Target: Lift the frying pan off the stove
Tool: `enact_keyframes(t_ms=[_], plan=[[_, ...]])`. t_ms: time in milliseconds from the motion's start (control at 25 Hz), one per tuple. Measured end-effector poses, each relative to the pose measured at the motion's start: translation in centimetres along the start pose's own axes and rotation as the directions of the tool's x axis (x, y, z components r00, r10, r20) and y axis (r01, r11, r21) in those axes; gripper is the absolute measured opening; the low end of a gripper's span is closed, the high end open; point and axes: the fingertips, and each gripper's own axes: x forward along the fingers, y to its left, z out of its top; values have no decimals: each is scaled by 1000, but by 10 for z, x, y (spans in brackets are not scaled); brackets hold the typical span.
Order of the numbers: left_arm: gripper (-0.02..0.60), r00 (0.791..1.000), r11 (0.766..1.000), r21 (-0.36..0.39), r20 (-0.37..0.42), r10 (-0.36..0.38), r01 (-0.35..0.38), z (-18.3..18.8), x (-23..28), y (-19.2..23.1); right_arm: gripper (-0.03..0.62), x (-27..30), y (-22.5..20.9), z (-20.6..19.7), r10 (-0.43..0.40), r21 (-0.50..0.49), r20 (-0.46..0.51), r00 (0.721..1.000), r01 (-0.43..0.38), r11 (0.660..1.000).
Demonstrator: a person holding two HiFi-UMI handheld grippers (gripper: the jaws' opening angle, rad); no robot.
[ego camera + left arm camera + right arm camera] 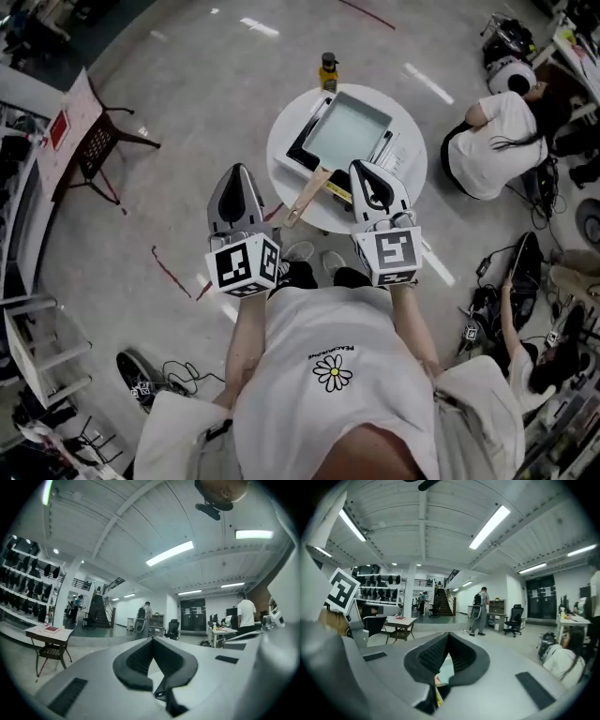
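Note:
In the head view a rectangular frying pan with a pale blue inside sits on a black stove on a round white table. Its wooden handle points toward me. My left gripper hovers over the floor just left of the handle's end, shut and empty. My right gripper hangs over the table's near edge, right of the handle, also shut and empty. The left gripper view shows the pads meeting with only the room beyond. In the right gripper view a sliver of the pan shows under the closed pads.
A yellow bottle stands at the table's far edge. A person in a white shirt sits on the floor right of the table. A small desk with a chair stands at the left. Cables and gear lie at the lower right.

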Motion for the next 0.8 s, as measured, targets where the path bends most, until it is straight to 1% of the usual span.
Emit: enact_keyframes(t_ms=[120, 200, 320, 400, 560, 680, 800], plan=[[0, 993, 993, -4, -12, -117, 117, -3, 28, -20, 3, -9, -17, -1, -109, 5, -14, 994, 109, 994], [0, 982, 982, -4, -26, -188, 188, -5, 40, -32, 3, -16, -24, -3, -171, 15, -27, 985, 171, 985], [0, 950, 951, -9, -48, -308, 308, -7, 54, -53, 3, -29, -36, -9, -284, 29, -55, 957, 286, 958], [0, 927, 929, -14, -58, -371, 370, -8, 58, -64, 3, -36, -42, -10, -348, 27, -68, 935, 350, 936], [0, 878, 882, -10, -83, -471, 472, -15, 64, -84, 3, -49, -51, -11, -453, 7, -86, 887, 456, 890], [-1, 843, 848, -7, -110, -527, 530, -21, 70, -95, 3, -57, -53, -12, -516, 13, -101, 850, 520, 854], [-1, 821, 830, 3, -150, -551, 557, -32, 75, -99, 3, -60, -52, -20, -549, 22, -125, 826, 556, 831]])
